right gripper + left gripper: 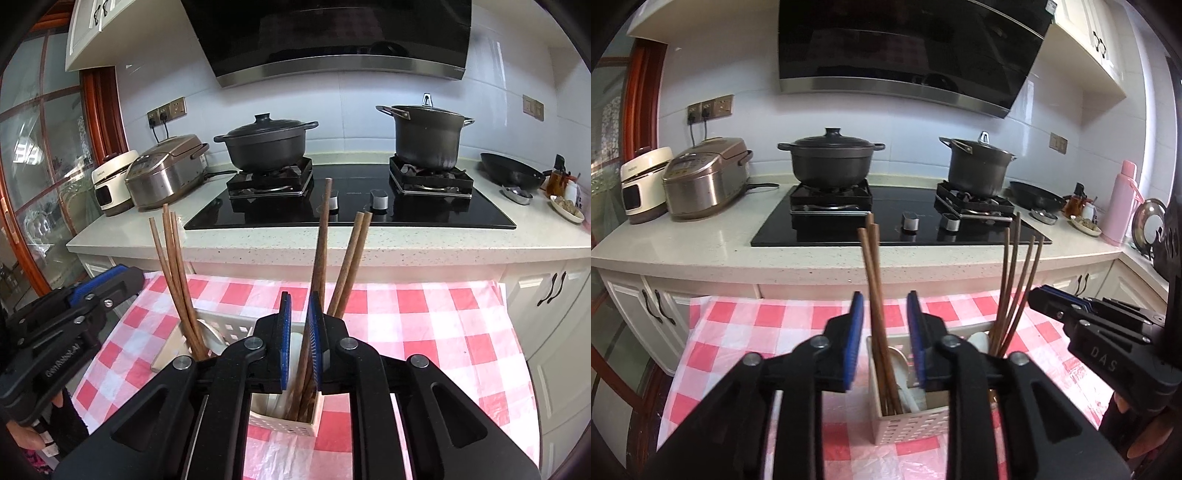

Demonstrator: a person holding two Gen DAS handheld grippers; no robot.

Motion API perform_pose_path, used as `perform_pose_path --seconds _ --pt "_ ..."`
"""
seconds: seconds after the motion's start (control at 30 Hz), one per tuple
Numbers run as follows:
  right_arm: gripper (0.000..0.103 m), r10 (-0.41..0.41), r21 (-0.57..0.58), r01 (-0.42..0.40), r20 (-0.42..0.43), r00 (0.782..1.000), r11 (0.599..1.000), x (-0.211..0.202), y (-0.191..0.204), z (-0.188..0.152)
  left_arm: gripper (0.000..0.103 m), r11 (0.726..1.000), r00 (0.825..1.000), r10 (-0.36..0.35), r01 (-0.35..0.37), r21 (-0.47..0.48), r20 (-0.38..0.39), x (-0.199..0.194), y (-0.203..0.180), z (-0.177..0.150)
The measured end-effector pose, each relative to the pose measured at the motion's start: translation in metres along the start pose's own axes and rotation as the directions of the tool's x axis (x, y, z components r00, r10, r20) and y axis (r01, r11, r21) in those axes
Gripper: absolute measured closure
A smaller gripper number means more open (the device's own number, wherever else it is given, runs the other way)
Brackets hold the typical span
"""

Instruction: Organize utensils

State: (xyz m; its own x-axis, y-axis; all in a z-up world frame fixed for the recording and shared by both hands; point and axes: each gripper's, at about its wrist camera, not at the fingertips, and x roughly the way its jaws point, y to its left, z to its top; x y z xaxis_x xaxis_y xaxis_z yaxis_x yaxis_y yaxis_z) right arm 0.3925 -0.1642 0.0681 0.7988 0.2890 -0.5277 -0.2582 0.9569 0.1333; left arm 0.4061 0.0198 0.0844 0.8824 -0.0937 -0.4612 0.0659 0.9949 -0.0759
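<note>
Btwn left gripper [885,339] pads: chopsticks [873,295], untouched; right gripper [300,341] slightly apart.

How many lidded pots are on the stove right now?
2. A black pot sits on the left burner and a taller grey pot on the right burner of the stove. None look hidden.

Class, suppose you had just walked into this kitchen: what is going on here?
A person holds a tool in each hand over a white slotted utensil holder on a red-checked tablecloth. The left tool is open around a bundle of brown chopsticks standing in the holder, pads apart from them. The right tool has a narrow gap around another bundle of chopsticks in the holder. Whether its pads press them, I cannot tell.
</note>
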Motion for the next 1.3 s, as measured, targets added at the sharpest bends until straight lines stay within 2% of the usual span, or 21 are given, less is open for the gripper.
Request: perform_pose_path --seconds 0.07,0.2,0.23,0.27,0.3,0.47,0.57,0.73,0.9,1.03,1.2,1.3 --pt "0.089 0.001 0.005 -0.001 0.006 1.0 1.0 -0.004 -0.001 0.0 0.069 1.0 1.0 0.006 -0.006 -0.005 0.011 -0.006 0.002 0.001" --pt "0.088 0.001 0.004 -0.001 0.026 1.0 1.0 -0.017 0.0 0.0 0.048 0.999 0.998 0.038 -0.038 0.0 0.054 -0.023 0.004 0.0" --pt "0.083 -0.001 0.001 0.001 0.032 0.999 1.0 -0.021 0.0 -0.001 0.041 0.999 0.997 0.044 -0.044 0.0 0.062 -0.026 0.004 0.001" --pt "0.078 -0.002 -0.002 0.002 0.038 0.999 1.0 -0.024 0.001 -0.001 0.039 0.999 0.996 0.053 -0.053 -0.002 0.075 -0.032 0.004 0.001" --pt "0.068 -0.004 -0.005 0.004 0.053 0.999 1.0 -0.03 0.001 -0.002 0.033 0.998 0.994 0.061 -0.061 -0.005 0.087 -0.038 0.004 0.001" --pt "0.065 -0.021 -0.033 0.025 0.108 0.994 0.999 -0.058 0.005 -0.003 0.014 0.994 0.982 0.109 -0.11 0.001 0.154 -0.07 0.004 0.003" --pt "0.05 -0.025 -0.046 0.032 0.152 0.988 0.998 -0.078 0.005 -0.008 0.005 0.991 0.971 0.132 -0.136 0.01 0.202 -0.094 0.005 0.001" --pt "0.037 -0.014 -0.074 0.03 0.202 0.979 0.997 -0.107 0.011 -0.023 0.005 0.989 0.966 0.14 -0.146 0.013 0.218 -0.125 0.008 -0.006" --pt "0.029 0.017 -0.095 0.006 0.236 0.972 0.995 -0.131 0.021 -0.043 0.005 0.994 0.972 0.095 -0.103 0.025 0.215 -0.152 0.005 -0.024" --pt "0.021 0.022 -0.104 0.005 0.256 0.966 0.995 -0.143 0.026 -0.059 0.005 0.993 0.975 0.101 -0.111 0.038 0.2 -0.164 0.001 -0.043" --pt "0.019 0.024 -0.072 -0.006 0.252 0.967 0.997 -0.151 0.021 -0.081 0.005 0.994 0.983 0.1 -0.105 0.028 0.155 -0.17 0.003 -0.069" --pt "0.019 0.054 -0.029 -0.048 0.23 0.972 0.998 -0.151 0.013 -0.093 0.005 0.995 0.986 0.096 -0.098 0.011 0.139 -0.171 0.006 -0.08"
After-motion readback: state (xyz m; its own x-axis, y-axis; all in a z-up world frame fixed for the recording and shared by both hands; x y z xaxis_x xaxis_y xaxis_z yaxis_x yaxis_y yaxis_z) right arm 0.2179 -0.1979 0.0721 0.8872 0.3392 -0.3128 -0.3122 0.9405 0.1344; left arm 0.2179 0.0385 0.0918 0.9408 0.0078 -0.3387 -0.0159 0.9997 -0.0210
